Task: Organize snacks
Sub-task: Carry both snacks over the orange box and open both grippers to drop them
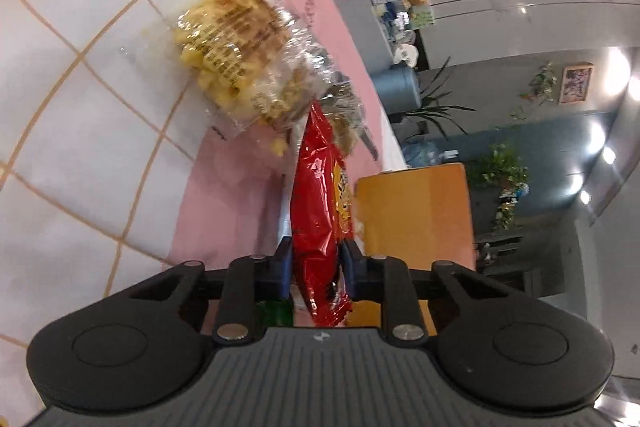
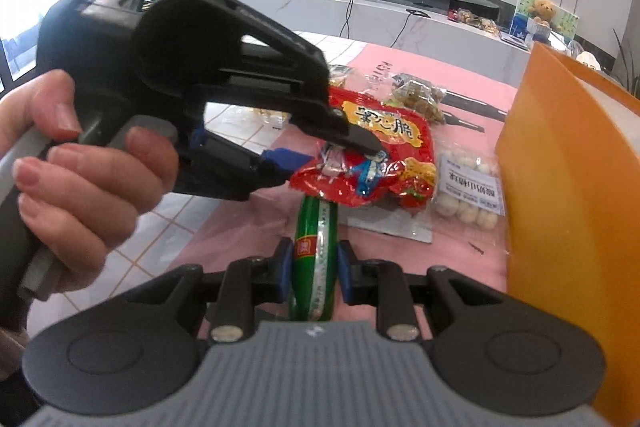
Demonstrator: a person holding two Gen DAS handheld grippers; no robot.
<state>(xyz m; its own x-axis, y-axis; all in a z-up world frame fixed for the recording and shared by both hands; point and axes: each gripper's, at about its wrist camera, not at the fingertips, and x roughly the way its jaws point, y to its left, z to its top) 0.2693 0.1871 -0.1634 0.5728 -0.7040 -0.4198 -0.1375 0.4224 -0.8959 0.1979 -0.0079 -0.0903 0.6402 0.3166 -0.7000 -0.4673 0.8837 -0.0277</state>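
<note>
**Both your grippers are clamped on snack packets above the pink mat**

Your left gripper [image 1: 316, 263] is closed tight on a red snack bag [image 1: 320, 211]. The bag stands on edge between the blue pads, pinched near one end, and is lifted clear of the table. From the right wrist camera the same left gripper [image 2: 340, 151] reaches in from the left side, held by your hand [image 2: 80, 167], with the red snack bag [image 2: 376, 155] in its jaws, printed face up.

Your right gripper [image 2: 314, 267] is also closed, on a green packet [image 2: 316, 259] with a pale stripe down it. The packet stands upright between the pads, directly below the red bag.

Below both lies a pink mat [image 2: 240, 227] on a white tiled table [image 1: 80, 67]. A clear bag of yellow snacks [image 1: 232, 47] rests where the mat meets the tiles, on the far left of the mat. A clear bag of white balls [image 2: 468, 187] lies on the mat just beside an orange box [image 2: 568, 187], which stands at the right edge. A clear bag of brown pieces [image 2: 420, 99] lies nearer the far edge of the mat, with two dark pens [image 2: 472, 111] beside it.
</note>
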